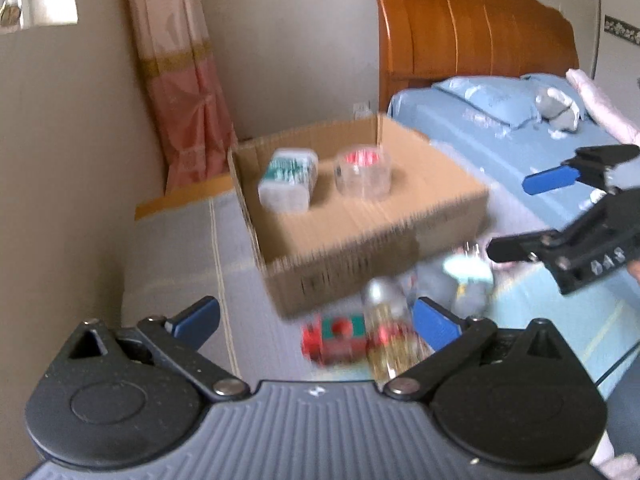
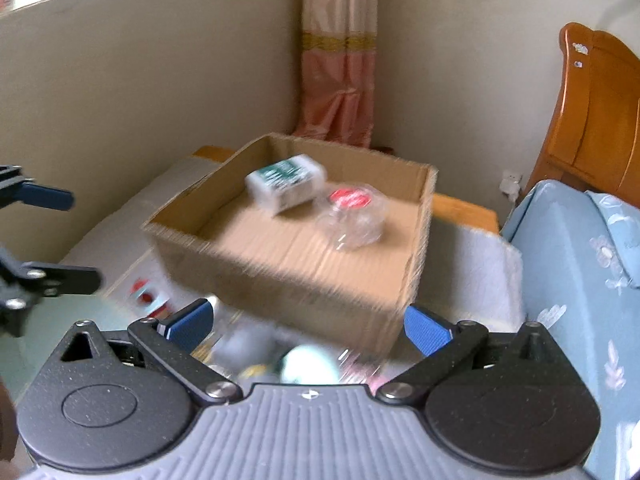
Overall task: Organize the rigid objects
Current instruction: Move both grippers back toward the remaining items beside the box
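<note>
An open cardboard box (image 1: 436, 200) (image 2: 280, 276) sits on a low grey surface. Inside it lie a white box with a green label (image 1: 289, 179) (image 2: 286, 184) and a clear round tub with a red lid (image 1: 363, 175) (image 2: 353, 216). In front of the box are blurred loose items: a red and green pack (image 1: 334, 338), a clear bottle (image 1: 386, 332) and a pale round object (image 2: 308, 366). My left gripper (image 1: 316, 322) (image 2: 60, 236) is open and empty, above those items. My right gripper (image 2: 306, 326) (image 1: 508, 216) is open and empty, just before the box.
A bed with a blue sheet (image 1: 500, 148) (image 2: 580, 264) and a wooden headboard (image 1: 472, 28) stands on the right. A pink curtain (image 1: 180, 80) (image 2: 340, 52) hangs in the corner behind the box. Beige walls close off the left side.
</note>
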`<state>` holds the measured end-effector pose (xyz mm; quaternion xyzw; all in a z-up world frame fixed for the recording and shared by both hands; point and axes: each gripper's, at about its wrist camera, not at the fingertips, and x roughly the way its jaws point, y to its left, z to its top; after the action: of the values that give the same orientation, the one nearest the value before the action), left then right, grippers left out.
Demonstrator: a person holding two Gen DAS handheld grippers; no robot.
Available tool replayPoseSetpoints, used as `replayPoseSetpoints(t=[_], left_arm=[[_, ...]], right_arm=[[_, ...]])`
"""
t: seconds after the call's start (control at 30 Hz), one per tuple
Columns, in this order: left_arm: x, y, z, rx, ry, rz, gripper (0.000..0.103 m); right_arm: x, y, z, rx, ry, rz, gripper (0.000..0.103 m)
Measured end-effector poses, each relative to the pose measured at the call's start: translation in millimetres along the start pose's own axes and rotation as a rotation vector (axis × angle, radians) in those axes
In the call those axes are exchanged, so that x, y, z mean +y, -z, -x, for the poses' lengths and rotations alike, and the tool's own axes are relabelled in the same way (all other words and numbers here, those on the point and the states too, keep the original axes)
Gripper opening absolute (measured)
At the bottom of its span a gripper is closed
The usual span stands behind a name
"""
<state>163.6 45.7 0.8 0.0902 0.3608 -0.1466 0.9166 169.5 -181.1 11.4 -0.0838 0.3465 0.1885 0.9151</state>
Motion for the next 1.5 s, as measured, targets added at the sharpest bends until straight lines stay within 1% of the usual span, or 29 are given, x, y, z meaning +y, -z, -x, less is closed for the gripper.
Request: replayPoseSetpoints(t=[0.1, 0.2, 0.3, 0.43, 0.53, 0.63, 0.77, 0.97, 1.07, 1.27, 1.43, 1.5], left_arm=[[-6, 21, 1, 0.022, 0.002, 0.011, 0.102], [-17, 37, 7, 0.023, -0.005, -0.001, 0.102], [-25, 53, 13, 0.028, 0.043, -0.005, 0.102], [-29, 73, 14, 0.029, 0.079, 0.035, 0.102], [-32, 84, 8, 0.047, 0.097, 0.03, 0.102], [-36, 95, 2, 0.052, 0.093, 0.005, 0.102], [-36, 106, -2, 0.063, 0.057, -0.028, 0.102], [-15, 116, -2, 0.075, 0.039, 0.025, 0.102], [-1, 118, -1, 0.063, 0.025, 0.059, 0.102], [29, 120, -4, 0.062, -0.051, 0.137, 0.102], [45, 124, -7, 0.061, -0.077, 0.179, 0.102], [48, 123, -8, 0.061, -0.087, 0.185, 0.102]], right_arm=[[20, 26, 5, 0.002, -0.009, 0.008, 0.103], [36, 48, 8, 0.008, -0.01, 0.022, 0.103], [46, 65, 12, 0.011, -0.014, 0.024, 0.103], [49, 88, 11, 0.027, -0.015, 0.001, 0.103], [52, 99, 9, 0.049, -0.025, -0.003, 0.103], [59, 101, 9, 0.045, -0.038, 0.028, 0.103], [69, 101, 6, 0.049, -0.04, 0.07, 0.103], [83, 99, -3, 0.08, -0.066, 0.116, 0.103], [90, 97, -6, 0.088, -0.088, 0.144, 0.103], [104, 91, -14, 0.106, -0.13, 0.214, 0.103], [113, 80, -29, 0.123, -0.144, 0.258, 0.103], [114, 78, -34, 0.14, -0.164, 0.261, 0.103]])
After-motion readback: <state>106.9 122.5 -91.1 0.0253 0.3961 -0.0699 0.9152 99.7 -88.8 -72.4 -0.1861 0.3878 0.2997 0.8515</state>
